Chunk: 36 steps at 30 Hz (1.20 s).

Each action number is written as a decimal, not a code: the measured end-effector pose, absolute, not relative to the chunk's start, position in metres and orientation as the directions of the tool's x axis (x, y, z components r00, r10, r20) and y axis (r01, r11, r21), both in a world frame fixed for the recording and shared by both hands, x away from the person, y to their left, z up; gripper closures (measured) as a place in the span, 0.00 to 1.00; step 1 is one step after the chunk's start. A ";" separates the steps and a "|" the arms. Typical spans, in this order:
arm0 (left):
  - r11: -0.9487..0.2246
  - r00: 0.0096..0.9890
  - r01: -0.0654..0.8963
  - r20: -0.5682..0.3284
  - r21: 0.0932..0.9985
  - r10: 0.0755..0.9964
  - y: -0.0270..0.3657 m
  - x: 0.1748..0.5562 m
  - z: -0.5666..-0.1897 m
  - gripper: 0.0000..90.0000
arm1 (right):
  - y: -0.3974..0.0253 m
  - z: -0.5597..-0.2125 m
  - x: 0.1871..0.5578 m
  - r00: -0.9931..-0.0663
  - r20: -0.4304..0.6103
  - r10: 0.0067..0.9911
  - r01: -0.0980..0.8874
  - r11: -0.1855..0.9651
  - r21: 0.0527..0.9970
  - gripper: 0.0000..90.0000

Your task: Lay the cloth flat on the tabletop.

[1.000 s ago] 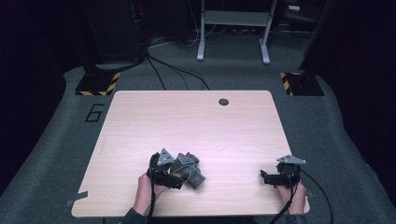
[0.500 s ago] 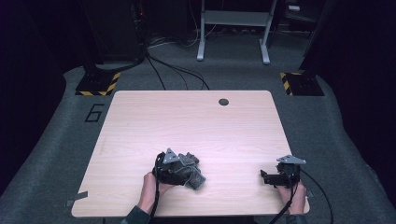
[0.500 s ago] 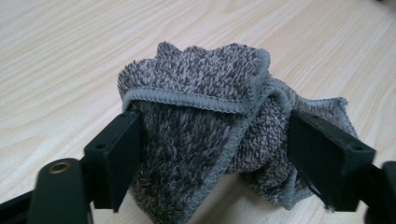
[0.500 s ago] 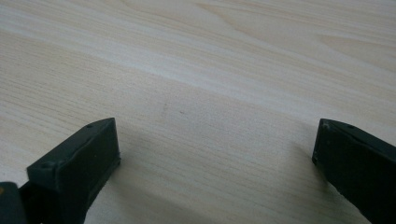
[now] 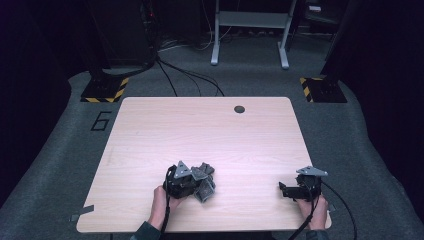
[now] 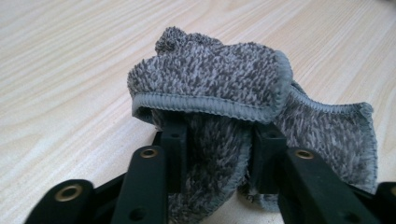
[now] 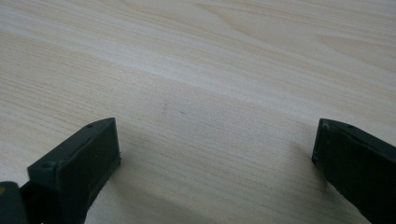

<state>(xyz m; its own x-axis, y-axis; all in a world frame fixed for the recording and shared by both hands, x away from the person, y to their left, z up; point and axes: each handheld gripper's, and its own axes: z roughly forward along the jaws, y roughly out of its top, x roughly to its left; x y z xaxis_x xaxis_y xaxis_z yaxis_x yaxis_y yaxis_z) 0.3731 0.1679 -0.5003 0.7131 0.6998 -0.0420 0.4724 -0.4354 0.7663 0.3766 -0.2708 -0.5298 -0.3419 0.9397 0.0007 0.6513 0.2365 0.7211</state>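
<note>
Gripping a bunched grey cloth (image 5: 204,181), the left gripper (image 5: 187,181) sat in the lower centre-left of the high view, near the table's (image 5: 200,130) front edge. In the left gripper view its jaws were clamped on the cloth (image 6: 219,98), one fold pinched between them and a hemmed edge draped over their tips. The rest of the cloth spilled to the right of the frame, its lower part resting on the wood (image 6: 60,70).

Against the frame one second back, the cloth bundle and left gripper had shifted slightly right and toward the front edge; the bundle looked a little more tightly gathered. The change was small.

The right gripper (image 5: 286,190) sat in the lower right of the high view, unmoved from the earlier frames. Its jaws stood well apart in the right gripper view, with bare tabletop (image 7: 210,70) between them.

Open wood ran across the whole upper half of the table, up to a small dark grommet (image 5: 239,109) near the far edge. A clear stretch lay between the two grippers. Both hands were close to the front edge.
</note>
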 end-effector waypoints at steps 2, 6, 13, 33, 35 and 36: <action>-0.431 0.714 0.457 -0.032 0.778 0.699 0.168 0.372 -0.499 0.77 | -0.271 -0.530 0.377 -0.342 0.001 0.940 0.651 0.236 0.721 0.00; -0.428 0.713 0.435 -0.014 0.792 0.701 0.169 0.373 -0.494 0.79 | -0.271 -0.530 0.377 -0.341 0.001 0.940 0.652 0.236 0.721 0.00; -0.423 0.709 0.411 0.008 0.808 0.705 0.169 0.380 -0.482 0.80 | -0.271 -0.530 0.377 -0.342 0.001 0.940 0.652 0.236 0.721 0.00; -0.491 0.731 0.422 0.034 0.762 0.682 0.135 0.445 -0.481 0.71 | -0.271 -0.530 0.377 -0.340 0.001 0.940 0.653 0.235 0.720 0.00; -0.490 0.732 0.433 0.023 0.756 0.681 0.134 0.448 -0.486 0.61 | -0.270 -0.530 0.377 -0.340 0.001 0.940 0.652 0.235 0.720 0.00; -0.482 0.729 0.439 0.012 0.758 0.684 0.135 0.449 -0.486 0.54 | -0.271 -0.530 0.377 -0.340 0.001 0.940 0.652 0.235 0.721 0.00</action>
